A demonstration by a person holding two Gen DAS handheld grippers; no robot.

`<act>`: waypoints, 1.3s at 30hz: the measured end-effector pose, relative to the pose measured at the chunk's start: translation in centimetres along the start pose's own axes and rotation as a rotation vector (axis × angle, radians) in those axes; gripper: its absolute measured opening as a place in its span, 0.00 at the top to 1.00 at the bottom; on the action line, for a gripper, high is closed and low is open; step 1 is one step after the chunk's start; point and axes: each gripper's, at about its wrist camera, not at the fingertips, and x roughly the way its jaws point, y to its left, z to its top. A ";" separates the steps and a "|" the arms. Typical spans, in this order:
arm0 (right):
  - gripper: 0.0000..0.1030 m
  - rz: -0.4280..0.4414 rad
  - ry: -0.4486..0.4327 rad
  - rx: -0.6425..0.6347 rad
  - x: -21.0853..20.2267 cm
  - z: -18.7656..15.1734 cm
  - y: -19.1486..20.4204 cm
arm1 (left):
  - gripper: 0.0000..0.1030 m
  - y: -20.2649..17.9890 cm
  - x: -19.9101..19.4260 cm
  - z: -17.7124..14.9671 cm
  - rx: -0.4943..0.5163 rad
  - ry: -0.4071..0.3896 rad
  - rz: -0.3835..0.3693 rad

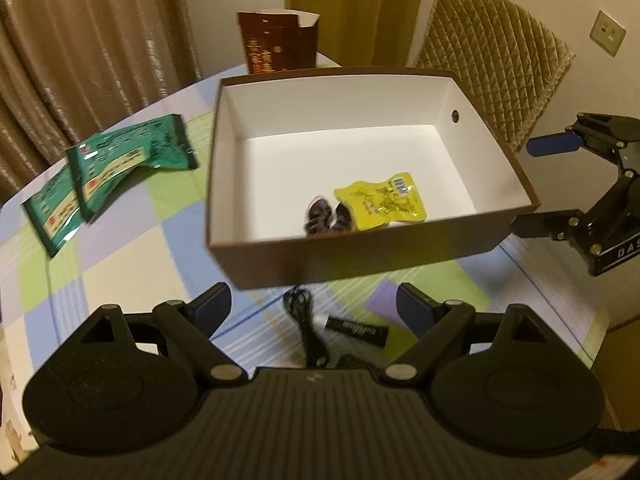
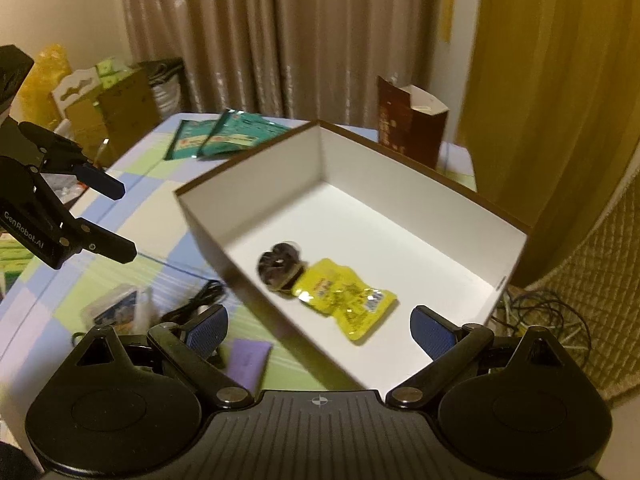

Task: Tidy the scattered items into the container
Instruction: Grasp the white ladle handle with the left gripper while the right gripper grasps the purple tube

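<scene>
Your left gripper (image 1: 314, 310) and right gripper (image 2: 319, 330) both hang released, empty, near the brown white-lined cardboard box (image 1: 486, 216) holding a yellow foil snack pouch (image 1: 380, 202).

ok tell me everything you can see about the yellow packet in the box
The yellow packet is a small, glossy, crinkled plastic pouch with dark print and a white barcode patch at one end. It lies flat on the white floor of the brown box, near the front wall, touching a dark wrapped snack at one end. Neither gripper touches it.

Black cable (image 1: 298, 312) partly behind box (image 1: 304, 264), clear packet (image 2: 114, 308) blurred
</scene>
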 end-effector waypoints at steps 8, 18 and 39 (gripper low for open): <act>0.07 0.000 0.002 -0.010 -0.3 -3.2 2.8 | 0.15 1.8 -2.0 -6.0 -0.117 -0.005 0.046; 0.07 -0.023 0.060 0.151 -0.7 -9.2 2.4 | 0.17 1.7 -2.1 -12.8 -0.349 -0.050 -0.175; 0.07 -0.175 0.157 0.370 -3.3 -15.4 -3.7 | 0.51 0.5 8.9 -17.3 -0.701 0.006 -0.408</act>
